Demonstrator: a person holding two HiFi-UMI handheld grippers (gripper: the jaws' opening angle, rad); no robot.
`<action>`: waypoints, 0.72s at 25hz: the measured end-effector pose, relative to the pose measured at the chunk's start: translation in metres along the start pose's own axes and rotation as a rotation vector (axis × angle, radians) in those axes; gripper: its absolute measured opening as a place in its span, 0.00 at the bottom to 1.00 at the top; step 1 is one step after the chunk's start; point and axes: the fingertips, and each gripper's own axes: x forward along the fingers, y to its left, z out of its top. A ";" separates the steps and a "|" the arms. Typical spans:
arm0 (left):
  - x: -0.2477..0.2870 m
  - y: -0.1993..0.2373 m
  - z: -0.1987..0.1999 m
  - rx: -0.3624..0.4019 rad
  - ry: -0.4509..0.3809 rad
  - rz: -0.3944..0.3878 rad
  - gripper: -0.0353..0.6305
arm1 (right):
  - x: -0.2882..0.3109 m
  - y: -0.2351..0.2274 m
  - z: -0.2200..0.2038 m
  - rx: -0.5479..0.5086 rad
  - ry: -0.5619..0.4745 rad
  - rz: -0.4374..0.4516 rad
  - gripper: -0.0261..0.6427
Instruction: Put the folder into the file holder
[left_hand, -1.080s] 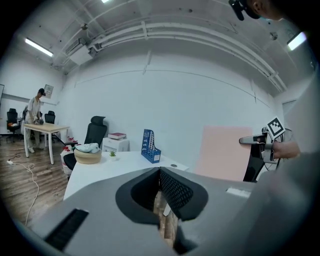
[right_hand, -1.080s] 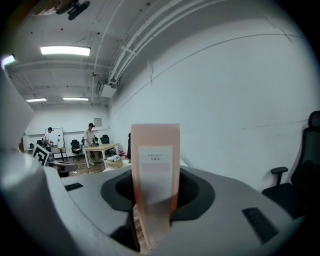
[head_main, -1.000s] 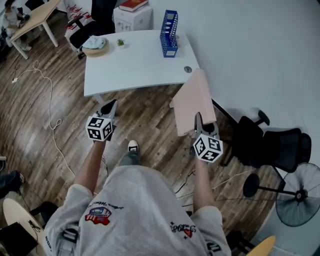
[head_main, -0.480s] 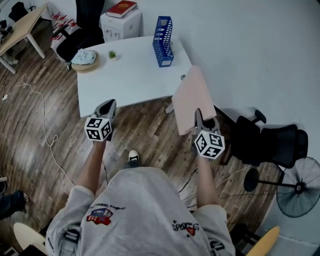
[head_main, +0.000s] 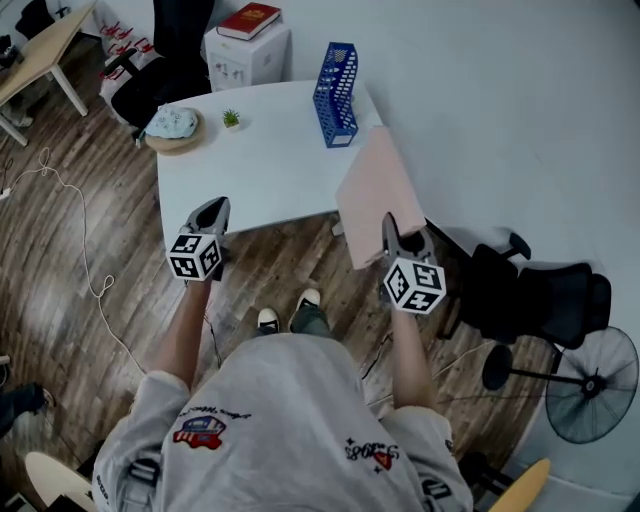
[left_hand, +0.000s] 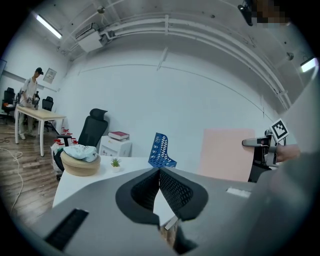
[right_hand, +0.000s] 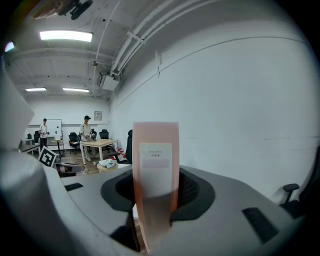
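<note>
1. Head view: the person stands just short of the white counter (head_main: 260, 160), one gripper in each hand. The right gripper (head_main: 392, 228) is clamped on the lower edge of the pink folder (head_main: 372, 195), which slants up and forward from the jaws towards the wall. The blue file holder (head_main: 336, 80) stands ahead of that gripper and a little to its left, at the counter's far right corner, with its long side running away from the person. The left gripper (head_main: 211, 208) hangs over the counter's near edge, well apart from the folder.

2. Left gripper view: its jaw tips meet and nothing sits between them. The file holder (left_hand: 160, 150) lies ahead and slightly right. The folder (left_hand: 227, 152) stands upright further right.

3. Right gripper view: the folder (right_hand: 155, 165) stands edge-on between the jaws, which are held wide by it and pressed on both sides, with a pale label facing the camera.

The right hand looks the nearer, and I judge that the folder must come over the holder's open top, aligned with its slots.
</note>
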 end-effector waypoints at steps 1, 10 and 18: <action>0.000 0.006 0.000 -0.007 -0.001 0.010 0.06 | 0.008 0.005 0.001 0.000 0.001 0.014 0.28; -0.019 0.090 0.006 -0.064 -0.044 0.205 0.06 | 0.109 0.065 0.007 -0.027 0.007 0.203 0.28; 0.010 0.152 0.042 -0.057 -0.081 0.350 0.06 | 0.231 0.094 0.032 -0.032 0.001 0.355 0.28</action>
